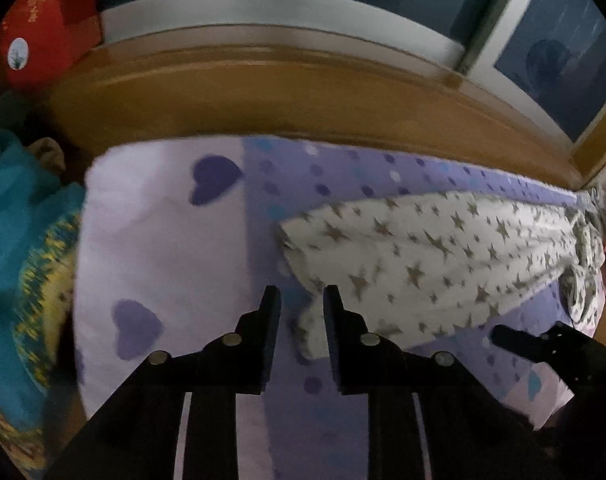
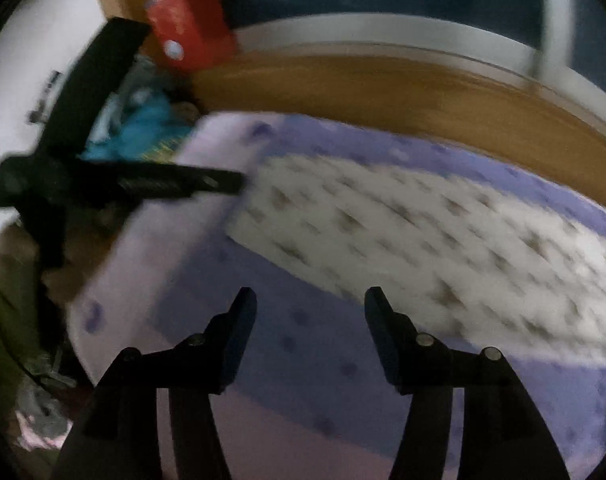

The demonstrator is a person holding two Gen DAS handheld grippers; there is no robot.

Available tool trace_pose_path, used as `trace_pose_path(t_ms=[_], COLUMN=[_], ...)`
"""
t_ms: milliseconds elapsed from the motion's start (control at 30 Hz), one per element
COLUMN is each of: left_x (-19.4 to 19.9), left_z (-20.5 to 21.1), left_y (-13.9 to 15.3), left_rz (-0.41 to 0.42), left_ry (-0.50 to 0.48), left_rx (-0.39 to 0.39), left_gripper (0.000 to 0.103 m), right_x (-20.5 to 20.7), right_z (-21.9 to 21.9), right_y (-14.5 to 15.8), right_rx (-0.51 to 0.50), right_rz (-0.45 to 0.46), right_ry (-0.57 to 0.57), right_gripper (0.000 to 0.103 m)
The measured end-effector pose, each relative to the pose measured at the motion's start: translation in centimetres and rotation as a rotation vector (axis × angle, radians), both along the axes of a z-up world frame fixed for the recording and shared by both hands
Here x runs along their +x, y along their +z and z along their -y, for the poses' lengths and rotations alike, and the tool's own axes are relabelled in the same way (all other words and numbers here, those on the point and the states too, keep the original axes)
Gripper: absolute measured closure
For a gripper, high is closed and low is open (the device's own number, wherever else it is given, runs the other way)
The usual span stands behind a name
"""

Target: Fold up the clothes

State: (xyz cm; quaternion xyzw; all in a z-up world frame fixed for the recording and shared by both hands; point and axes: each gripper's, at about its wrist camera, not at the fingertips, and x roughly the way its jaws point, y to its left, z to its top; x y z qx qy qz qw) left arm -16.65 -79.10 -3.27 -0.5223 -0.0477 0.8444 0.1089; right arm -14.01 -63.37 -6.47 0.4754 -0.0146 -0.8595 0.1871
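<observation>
In the left wrist view, the star-print garment (image 1: 443,264) is seen laid out long across the purple bedsheet (image 1: 163,240), presumably flattened for folding; the left gripper (image 1: 302,300) is held narrowly parted at its near-left corner, nothing visibly clamped. In the blurred right wrist view, the right gripper (image 2: 310,304) is held wide apart and empty above the sheet, the garment just beyond to the right.

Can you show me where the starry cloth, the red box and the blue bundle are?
starry cloth (image 1: 443,256): left wrist view, middle of fabric.
red box (image 1: 43,28): left wrist view, front face.
blue bundle (image 1: 19,216): left wrist view, upper fold.
</observation>
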Motion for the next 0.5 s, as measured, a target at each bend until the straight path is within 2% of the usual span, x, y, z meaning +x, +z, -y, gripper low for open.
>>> trace_pose_path(t_ms=[100, 200, 300, 500], left_x=[0.2, 0.0, -0.4, -1.1], left_z=[-1.7, -3.3, -5.0, -8.2], left_y=[-0.4, -0.5, -0.3, 1.0], left_rz=[0.016, 0.022, 0.013, -0.014], left_ry=[-0.035, -0.079, -0.125, -0.187], left_rx=[0.009, 0.026, 0.01, 0.017], left_gripper=[0.081, 0.081, 0.081, 0.081], right_x=[1.4, 1.9, 2.3, 2.8], right_z=[-2.9, -5.7, -8.7, -19.1], right_y=[-0.6, -0.6, -0.3, 1.7], right_rx=[0.047, 0.034, 0.01, 0.034], right_rz=[0.016, 0.022, 0.027, 0.029], right_ry=[-0.084, -0.17, -0.252, -0.434], right_gripper=[0.046, 0.046, 0.046, 0.046])
